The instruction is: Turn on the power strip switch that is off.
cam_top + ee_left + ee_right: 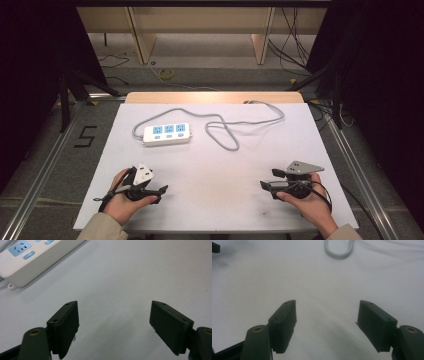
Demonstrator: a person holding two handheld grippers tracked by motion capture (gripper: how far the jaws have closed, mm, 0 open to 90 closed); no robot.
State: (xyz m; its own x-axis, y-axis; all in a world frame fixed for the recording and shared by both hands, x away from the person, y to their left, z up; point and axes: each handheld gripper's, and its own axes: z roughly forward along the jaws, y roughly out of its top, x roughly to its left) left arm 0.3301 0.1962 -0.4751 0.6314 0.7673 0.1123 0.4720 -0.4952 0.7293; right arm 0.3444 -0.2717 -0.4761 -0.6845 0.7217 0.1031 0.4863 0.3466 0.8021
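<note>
A white power strip (pixel 167 134) with three blue sockets lies on the white table (pixel 215 165), left of centre toward the back. Its grey cable (pixel 227 131) loops to the right and runs off the far edge. My left gripper (pixel 163 194) rests near the front left corner, held in a hand, jaws wide apart and empty. In the left gripper view (pixel 113 320) the power strip (pixel 32 257) lies ahead at the upper left. My right gripper (pixel 263 185) sits near the front right, open and empty. In the right gripper view (pixel 327 322) a loop of cable (pixel 338 251) lies ahead.
A wooden strip (pixel 215 97) borders the table's far edge. Metal rails run along both sides, and the floor at the left bears a marked "5" (pixel 86 136). Cables and wooden frame legs stand on the floor behind the table.
</note>
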